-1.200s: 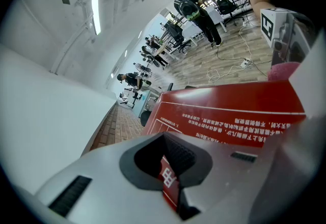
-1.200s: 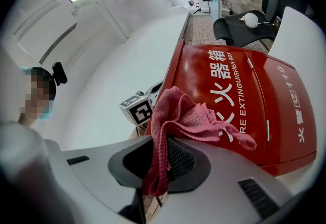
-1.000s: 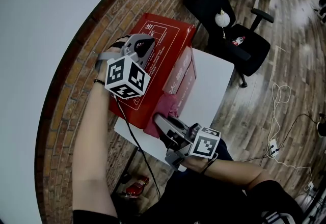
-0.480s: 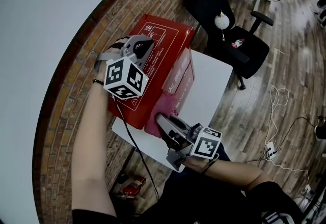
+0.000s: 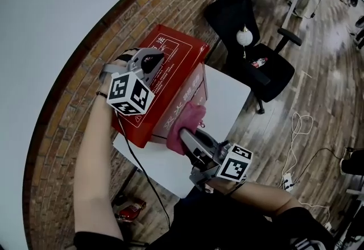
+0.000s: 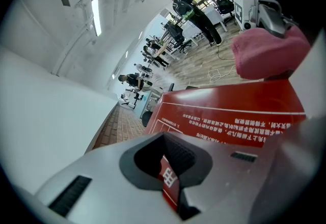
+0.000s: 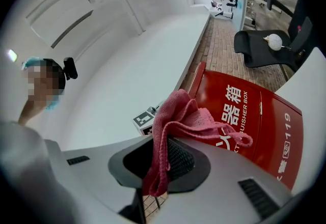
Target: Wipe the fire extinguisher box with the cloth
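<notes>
The red fire extinguisher box [image 5: 173,64] lies on a white table [image 5: 230,95], hard against the brick wall [image 5: 79,101] at its 9 o'clock. The pink cloth [image 5: 185,126] is bunched against the box's long front side, at the box's 5 o'clock (that face carries the white lettering). The right gripper [image 5: 190,136] comes in from 5 o'clock with its jaws clamped on the cloth; a fold and a loose thread hang out past the pads. The left gripper [image 5: 149,61] lies over the box's top face near its 9 o'clock edge. Its jaws stand only narrowly apart, clamping nothing, and the red lid shows through the gap. A black office chair [image 5: 250,55] stands on the wooden floor [image 5: 318,73] at the box's 2 o'clock.
</notes>
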A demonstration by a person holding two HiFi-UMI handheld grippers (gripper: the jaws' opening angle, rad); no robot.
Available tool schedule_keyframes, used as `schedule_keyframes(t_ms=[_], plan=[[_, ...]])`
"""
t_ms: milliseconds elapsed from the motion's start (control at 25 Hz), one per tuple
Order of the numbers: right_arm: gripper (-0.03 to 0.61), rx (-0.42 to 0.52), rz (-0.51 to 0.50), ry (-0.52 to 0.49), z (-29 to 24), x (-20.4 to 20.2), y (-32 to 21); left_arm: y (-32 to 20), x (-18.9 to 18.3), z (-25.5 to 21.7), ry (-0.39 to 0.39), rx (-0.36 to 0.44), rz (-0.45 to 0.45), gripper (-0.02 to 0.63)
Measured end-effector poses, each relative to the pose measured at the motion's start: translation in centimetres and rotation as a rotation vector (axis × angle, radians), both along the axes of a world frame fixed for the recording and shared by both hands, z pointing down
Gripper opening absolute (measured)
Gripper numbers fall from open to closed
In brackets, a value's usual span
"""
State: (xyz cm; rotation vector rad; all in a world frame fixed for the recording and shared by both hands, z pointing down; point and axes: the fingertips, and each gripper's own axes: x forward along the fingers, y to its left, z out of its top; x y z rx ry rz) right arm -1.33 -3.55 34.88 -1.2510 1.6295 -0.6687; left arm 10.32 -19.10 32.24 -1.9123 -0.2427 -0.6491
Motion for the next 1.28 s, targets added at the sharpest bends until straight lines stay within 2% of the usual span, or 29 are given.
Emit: schedule_keyframes(t_ms=[240,680,920,1160,1280], plan=[[0.074,0.009,-0.045,0.078,-1.3,2.4,0.6,0.0,0.0,-0.3,0.015,0.004,0.001,0.029],[0.074,0.033,-0.115,0.135,-2.5,5.3,0.6,-0.7,0.3,-0.9,0.067,0.012,-0.047,0.029],[0.074,0.060,-0.157,0.157,-3.5,5.7,0.4,-1.6,0.2,-2.7,0.195,0.040,-0.106,0.029],[0.074,0.097,-0.177,0.186,-4.9,6.1,0.2,-2.8,-1.6,-7.3,0.367,-0.004,-0.206,0.029],[0.074,0.110,-0.192,0.190,-5.3,5.9,-0.2,-2.1,-2.6,-9.4,0.422,-0.020,-0.226,0.029]])
